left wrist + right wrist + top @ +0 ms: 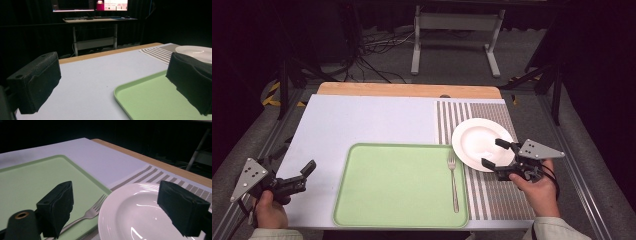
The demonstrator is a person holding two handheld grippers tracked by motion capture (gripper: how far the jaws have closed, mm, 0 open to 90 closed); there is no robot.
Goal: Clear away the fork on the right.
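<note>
The right gripper point(496, 152) has its two black jaws spread wide, one out over the near edge of the round white ceramic plate point(479, 140) and one just off its rim toward the tray; in the right gripper view the plate's bowl lies between the jaws with nothing clamped, and whether a jaw touches the rim is hard to judge. The person's right hand point(539, 187) holds it from below, with the grey three-cornered plate on top.

The left gripper point(307, 172) also has its jaws well apart, empty, at the table's near left edge, pointing toward the tray; the left hand point(269, 210) grips it.

The white plate sits on a grey-and-white striped placemat point(497, 200) at the right of the table. Just beside it lies a flat pale-green plastic tray point(397, 185), and a silver metal fork point(454, 182) rests along the tray's right side, tines pointing away from the person. Tray and placemat lie on a white sheet point(362, 120) covering the table, whose wooden far edge point(407, 90) shows beyond it. In the left gripper view a desk with a lit monitor point(90, 5) stands in the dark background.
</note>
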